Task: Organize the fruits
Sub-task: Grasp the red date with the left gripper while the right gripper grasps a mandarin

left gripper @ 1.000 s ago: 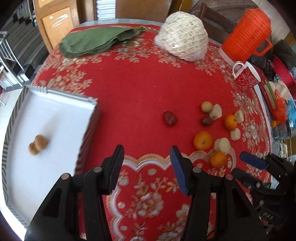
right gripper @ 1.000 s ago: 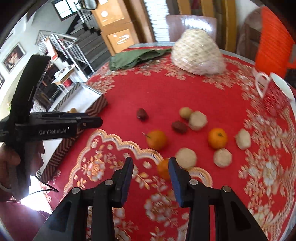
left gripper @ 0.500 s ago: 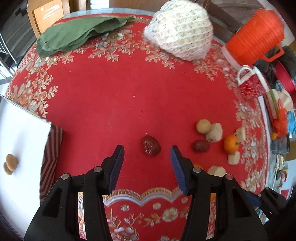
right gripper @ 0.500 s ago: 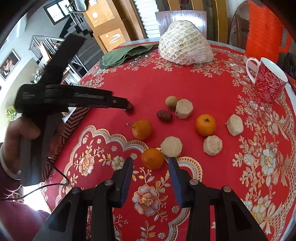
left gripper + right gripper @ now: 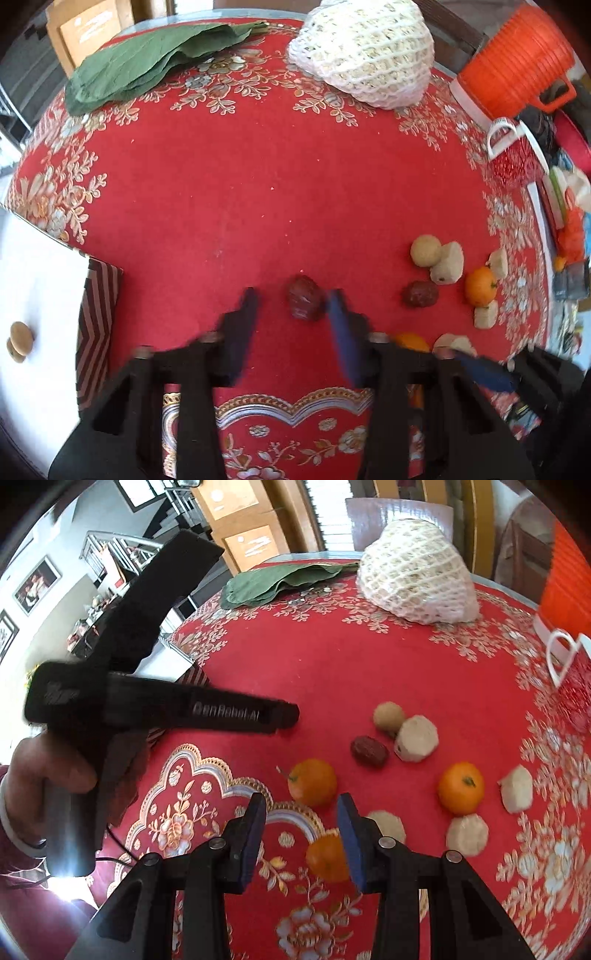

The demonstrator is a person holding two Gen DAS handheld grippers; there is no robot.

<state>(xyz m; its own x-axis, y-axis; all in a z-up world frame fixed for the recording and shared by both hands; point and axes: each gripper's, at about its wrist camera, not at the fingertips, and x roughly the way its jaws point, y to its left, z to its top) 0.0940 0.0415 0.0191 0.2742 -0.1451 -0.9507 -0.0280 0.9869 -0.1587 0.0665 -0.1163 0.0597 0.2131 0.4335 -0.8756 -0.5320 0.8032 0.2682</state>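
My left gripper (image 5: 291, 299) is open, its fingers on either side of a dark red date (image 5: 303, 297) on the red tablecloth. It shows from the side in the right wrist view (image 5: 291, 714), where it hides that date. My right gripper (image 5: 301, 806) is open and empty, just before an orange mandarin (image 5: 313, 782); a second mandarin (image 5: 327, 856) lies by its right finger. A second date (image 5: 369, 751), a third mandarin (image 5: 461, 787), a round tan fruit (image 5: 388, 714) and several peeled white pieces (image 5: 416, 738) lie to the right. The white tray (image 5: 40, 295) at left holds two tan fruits (image 5: 20, 338).
At the table's far side lie green leaves (image 5: 155, 62) and a large fruit in white foam net (image 5: 364, 50). An orange jug (image 5: 517, 59) and a red mug (image 5: 513, 158) stand at the right edge, with clutter beyond.
My left gripper moved forward from near the tray until its open fingers reached either side of the date. My right gripper moved a little forward toward the mandarins.
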